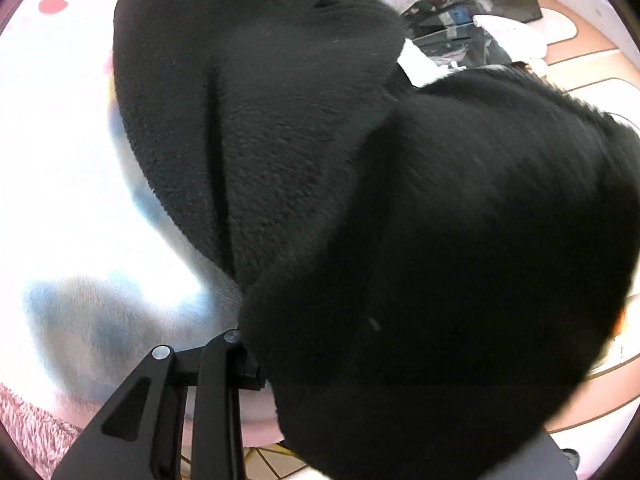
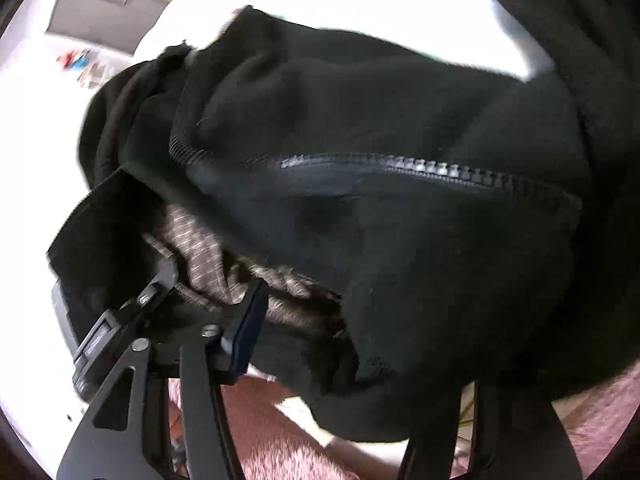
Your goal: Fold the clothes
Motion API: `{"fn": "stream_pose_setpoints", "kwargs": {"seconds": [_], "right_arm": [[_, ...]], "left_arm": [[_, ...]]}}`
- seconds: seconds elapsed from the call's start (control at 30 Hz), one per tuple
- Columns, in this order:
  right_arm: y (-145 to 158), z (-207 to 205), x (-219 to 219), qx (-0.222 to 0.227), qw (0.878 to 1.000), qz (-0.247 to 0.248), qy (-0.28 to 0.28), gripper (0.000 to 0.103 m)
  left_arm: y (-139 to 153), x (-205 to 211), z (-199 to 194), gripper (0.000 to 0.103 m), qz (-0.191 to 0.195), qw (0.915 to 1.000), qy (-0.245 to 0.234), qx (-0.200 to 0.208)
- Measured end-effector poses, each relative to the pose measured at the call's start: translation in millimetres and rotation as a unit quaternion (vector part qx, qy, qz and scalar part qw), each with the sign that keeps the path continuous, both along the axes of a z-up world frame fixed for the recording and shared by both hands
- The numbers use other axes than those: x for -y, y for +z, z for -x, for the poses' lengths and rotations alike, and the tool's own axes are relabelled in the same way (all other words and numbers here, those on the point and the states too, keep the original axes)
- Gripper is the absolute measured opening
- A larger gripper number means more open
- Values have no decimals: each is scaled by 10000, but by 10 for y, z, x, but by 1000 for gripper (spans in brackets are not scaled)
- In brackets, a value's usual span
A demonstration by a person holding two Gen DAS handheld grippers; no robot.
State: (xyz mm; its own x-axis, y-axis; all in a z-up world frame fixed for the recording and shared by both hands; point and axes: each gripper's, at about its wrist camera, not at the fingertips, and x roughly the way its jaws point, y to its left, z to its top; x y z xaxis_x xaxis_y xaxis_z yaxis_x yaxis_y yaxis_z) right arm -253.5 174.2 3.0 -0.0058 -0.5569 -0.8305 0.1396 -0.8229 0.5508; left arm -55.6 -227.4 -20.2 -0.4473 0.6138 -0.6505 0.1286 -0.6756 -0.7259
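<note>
**Ana:** On the far left of the left wrist view, what do you see?

**Ben:** A white sheet [image 1: 60,160] with a red cherry print [image 1: 52,2], and below it a corner of a pink fluffy blanket [image 1: 24,420]. Then comes the black fleece jacket [image 1: 280,120]. It hangs over the sheet and fills the middle and the right of the view.

**Ana:** And the left gripper [image 1: 320,360]?

**Ben:** Only one of its fingers [image 1: 216,380] shows, at the bottom. The fleece bunches just beside it and covers the rest, so I cannot tell if the jaws are together or clamped on the cloth. At the right edge there is a tiled floor [image 1: 592,68].

**Ana:** Now the right wrist view, please.

**Ben:** The jacket is there too, crumpled, with its zipper [image 2: 440,170] running across the middle. Under its edge a brown patterned fabric [image 2: 200,256] shows.

**Ana:** Is the right gripper [image 2: 352,344] holding it?

**Ben:** Its fingers [image 2: 246,328] stand apart, one at the left with a blue pad and the other mostly hidden under the fleece. Cloth lies between them, but whether the pads press on it I cannot tell
</note>
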Motion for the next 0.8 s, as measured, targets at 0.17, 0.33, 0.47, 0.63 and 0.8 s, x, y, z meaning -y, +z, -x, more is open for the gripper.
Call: {"fn": "stream_pose_setpoints", "kwargs": {"seconds": [0.17,0.33,0.47,0.63,0.8], "right_arm": [[178,-107,203,-533,9970,-332,459,60],[297,-135,3,-893,9952,-377,93,8],[751,-197,-59,-1716,9837,-521,-115,9],[1492,-190,-53,-2329,9723,142,-166,9],[1517,-187,-273,-2695,9621,-408,-106,9]], "left_arm": [[-43,89,-3,25,226,9997,44,-16],[220,192,-155,19,449,9984,69,-334],[583,242,-201,18,471,9957,31,-794],[1113,245,-265,18,493,9871,-246,-1505],[739,-49,-514,18,629,9907,-254,-1178]]}}
